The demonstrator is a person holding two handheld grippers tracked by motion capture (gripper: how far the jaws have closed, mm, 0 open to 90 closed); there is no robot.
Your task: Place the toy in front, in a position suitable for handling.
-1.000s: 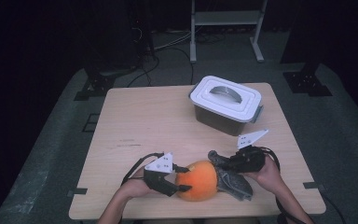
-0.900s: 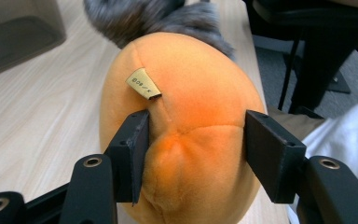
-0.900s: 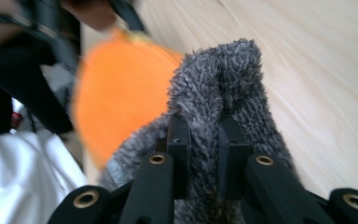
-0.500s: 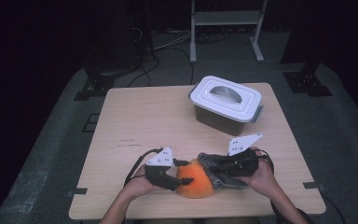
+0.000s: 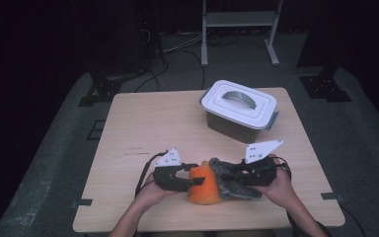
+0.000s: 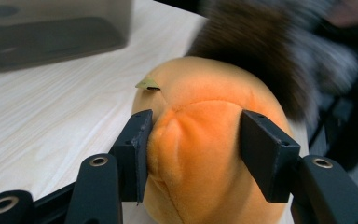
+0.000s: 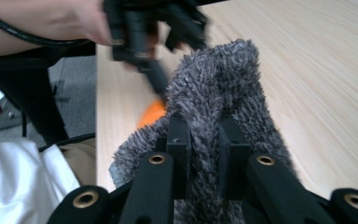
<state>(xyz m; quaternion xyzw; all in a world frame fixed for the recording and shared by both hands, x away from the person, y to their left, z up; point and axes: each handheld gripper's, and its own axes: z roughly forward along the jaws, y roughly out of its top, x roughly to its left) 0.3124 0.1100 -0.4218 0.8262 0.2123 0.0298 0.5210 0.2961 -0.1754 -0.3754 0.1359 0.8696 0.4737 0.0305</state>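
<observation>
An orange plush toy (image 5: 203, 186) sits at the table's near edge, with a fuzzy grey cloth (image 5: 232, 178) draped against its right side. My left gripper (image 5: 193, 176) is shut on the orange plush toy (image 6: 200, 140); both jaws press into its soft sides. From the right, my right gripper (image 5: 227, 176) is shut on a fold of the grey cloth (image 7: 212, 135), pinched tight between its jaws. In the right gripper view the orange toy (image 7: 150, 113) peeks out past the cloth, and the other gripper (image 7: 154, 32) shows blurred beyond.
A grey plastic box with a white handled lid (image 5: 238, 101) stands at the table's far right, also seen blurred in the left gripper view as a grey box (image 6: 51, 30). The wooden table (image 5: 148, 128) has bare room on its left and middle. A metal rack (image 5: 237, 29) stands behind.
Both grippers have moved slightly left with the toy and cloth. The grey cloth has been pulled up along the toy's right side.
</observation>
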